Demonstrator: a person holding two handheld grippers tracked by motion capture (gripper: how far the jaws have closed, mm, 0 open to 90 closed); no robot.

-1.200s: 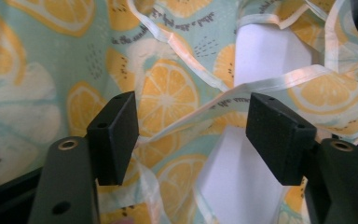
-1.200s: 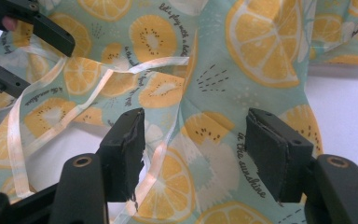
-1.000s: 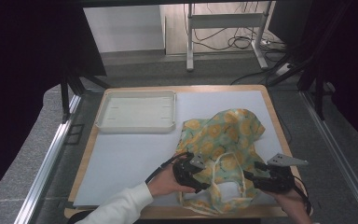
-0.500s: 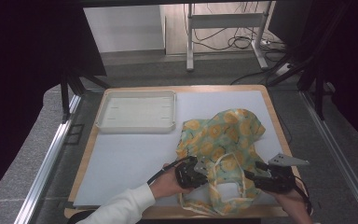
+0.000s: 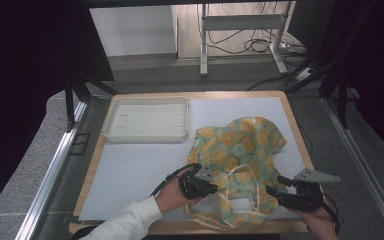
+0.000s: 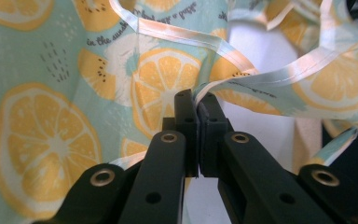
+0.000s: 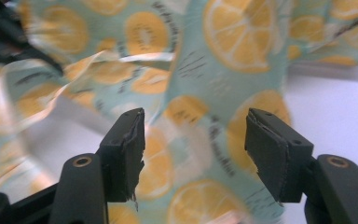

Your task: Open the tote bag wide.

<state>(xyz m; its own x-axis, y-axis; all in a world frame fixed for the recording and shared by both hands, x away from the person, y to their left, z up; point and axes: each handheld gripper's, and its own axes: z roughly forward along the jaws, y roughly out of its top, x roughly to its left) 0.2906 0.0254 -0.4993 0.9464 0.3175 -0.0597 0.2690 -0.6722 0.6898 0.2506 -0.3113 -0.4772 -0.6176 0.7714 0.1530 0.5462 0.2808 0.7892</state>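
A light-blue garment (image 5: 240,145) printed with lemon slices lies crumpled on the right half of the white mat. My left gripper (image 5: 211,189) is at its near-left edge. In the left gripper view the jaws have just been closing, and my left gripper (image 6: 196,100) is shut on the garment's pale trimmed edge (image 6: 223,88), pinched between the pads. My right gripper (image 5: 271,191) rests at the garment's near-right side. In the right gripper view my right gripper (image 7: 193,128) stands open, with the garment (image 7: 233,28) lying beyond and under its jaws, not gripped.
A shallow white tray (image 5: 146,134) sits at the back left of the mat (image 5: 130,165). The wooden board's edge (image 5: 92,175) frames the mat, with metal rails on both sides. A sleeve and hand (image 5: 130,220) come in from the near left.
The left gripper's jaws have closed on the garment's edge. The cloth near the front has shifted slightly. The right gripper has stayed in place.
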